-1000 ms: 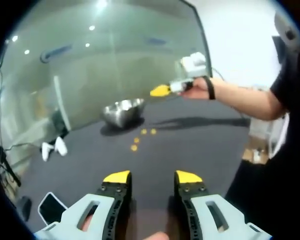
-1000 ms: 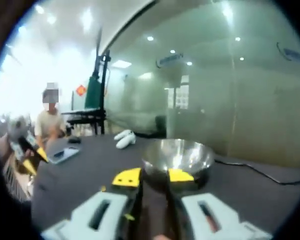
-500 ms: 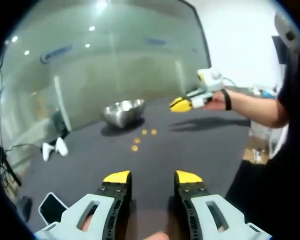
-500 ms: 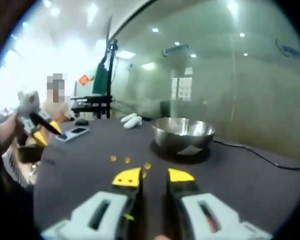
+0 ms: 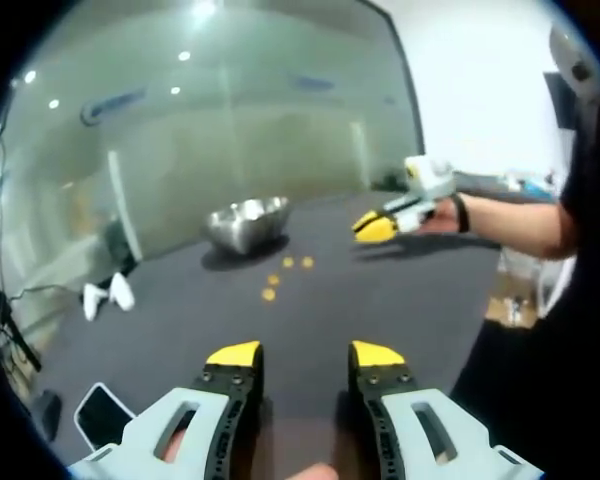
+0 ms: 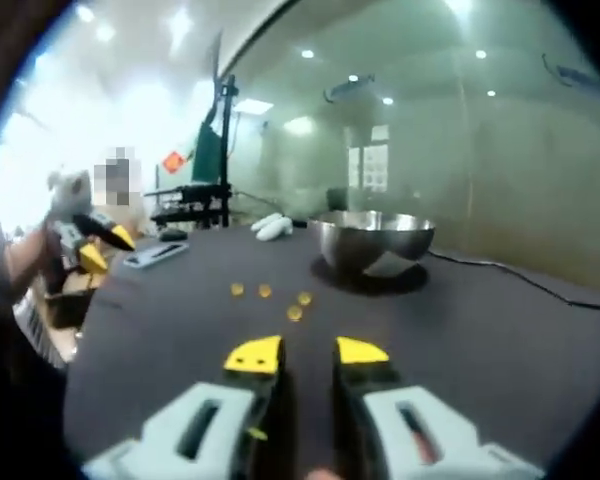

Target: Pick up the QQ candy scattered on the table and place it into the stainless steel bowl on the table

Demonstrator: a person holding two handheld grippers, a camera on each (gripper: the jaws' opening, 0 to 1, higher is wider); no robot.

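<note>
Your left gripper and right gripper both hovered above the table, jaws parted and empty. Four QQ candies lay scattered near the stainless steel bowl.

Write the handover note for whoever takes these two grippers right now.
Left gripper: open, empty, held above the table.
Right gripper: open, empty, aimed at the candies.
Four QQ candies lie loose on the dark table, on the near side of the stainless steel bowl.
Done: whether any candy is in the bowl cannot be told.
Left: pick up each candy and drop it into the bowl.
</note>
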